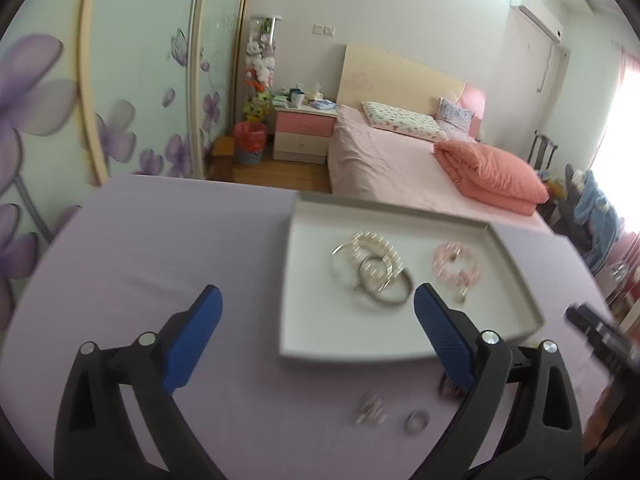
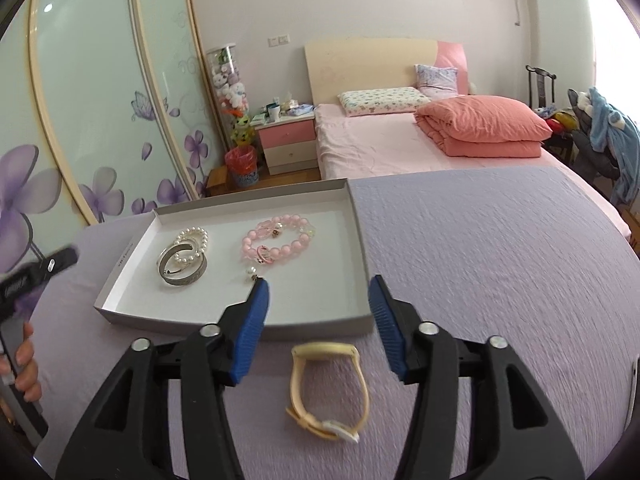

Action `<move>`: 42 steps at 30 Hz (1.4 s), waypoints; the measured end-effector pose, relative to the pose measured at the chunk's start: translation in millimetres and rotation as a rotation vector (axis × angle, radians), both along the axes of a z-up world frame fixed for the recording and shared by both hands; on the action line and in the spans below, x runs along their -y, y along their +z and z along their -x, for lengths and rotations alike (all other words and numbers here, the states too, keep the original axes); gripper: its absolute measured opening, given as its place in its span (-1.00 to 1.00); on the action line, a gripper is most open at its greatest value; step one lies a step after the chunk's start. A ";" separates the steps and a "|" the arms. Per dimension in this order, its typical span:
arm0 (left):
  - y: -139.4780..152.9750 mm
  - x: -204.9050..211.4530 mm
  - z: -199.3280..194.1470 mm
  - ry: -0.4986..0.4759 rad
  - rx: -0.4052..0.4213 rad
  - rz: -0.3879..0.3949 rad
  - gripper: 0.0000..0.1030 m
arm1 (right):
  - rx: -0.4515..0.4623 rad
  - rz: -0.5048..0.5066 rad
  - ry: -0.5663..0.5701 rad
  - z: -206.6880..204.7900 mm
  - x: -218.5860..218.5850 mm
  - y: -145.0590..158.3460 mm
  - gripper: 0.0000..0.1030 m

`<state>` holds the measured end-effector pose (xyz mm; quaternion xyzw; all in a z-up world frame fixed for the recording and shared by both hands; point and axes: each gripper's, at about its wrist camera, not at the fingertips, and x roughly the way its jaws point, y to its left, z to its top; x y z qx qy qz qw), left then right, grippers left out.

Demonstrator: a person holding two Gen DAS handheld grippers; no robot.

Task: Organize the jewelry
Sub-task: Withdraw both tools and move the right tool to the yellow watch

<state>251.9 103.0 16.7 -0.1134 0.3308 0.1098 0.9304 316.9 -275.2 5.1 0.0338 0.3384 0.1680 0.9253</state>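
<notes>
A shallow white tray (image 1: 320,336) sits on the lilac cloth. It holds silver bangles (image 1: 384,284) overlapping a pearl bracelet (image 1: 372,240), and a pink bead bracelet (image 1: 456,264). My left gripper (image 1: 318,296) hovers open over the tray's near left part, gripping nothing. Below it on the cloth lie a small silver cluster (image 1: 370,410) and a ring (image 1: 418,426). In the right wrist view my right gripper (image 2: 319,284) stands open at the tray's (image 2: 352,232) near edge. A cream-yellow watch (image 2: 328,384) lies on the cloth beneath its fingers, untouched. A small pearl piece (image 2: 252,272) rests in the tray by the left fingertip.
The cloth-covered table (image 2: 500,260) stretches bare to the right of the tray. Behind it are a pink bed (image 2: 380,148), a nightstand (image 2: 286,140) and flowered wardrobe doors (image 2: 100,120). A hand (image 2: 24,360) grips the left tool at the left edge.
</notes>
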 end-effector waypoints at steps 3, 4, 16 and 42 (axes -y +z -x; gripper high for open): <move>-2.0 3.7 26.9 -0.004 0.008 -0.043 0.93 | -0.001 -0.005 -0.016 8.8 7.6 -2.6 0.29; -3.8 5.6 38.2 -0.011 0.011 -0.058 0.94 | -0.003 -0.001 -0.019 10.8 8.3 -3.7 0.40; -23.7 16.2 89.8 -0.071 0.023 -0.080 0.96 | -0.072 0.091 0.011 29.0 0.1 -40.5 0.59; -56.9 23.1 82.2 -0.116 -0.058 -0.051 0.96 | -0.197 0.141 -0.009 1.4 -6.9 -72.9 0.52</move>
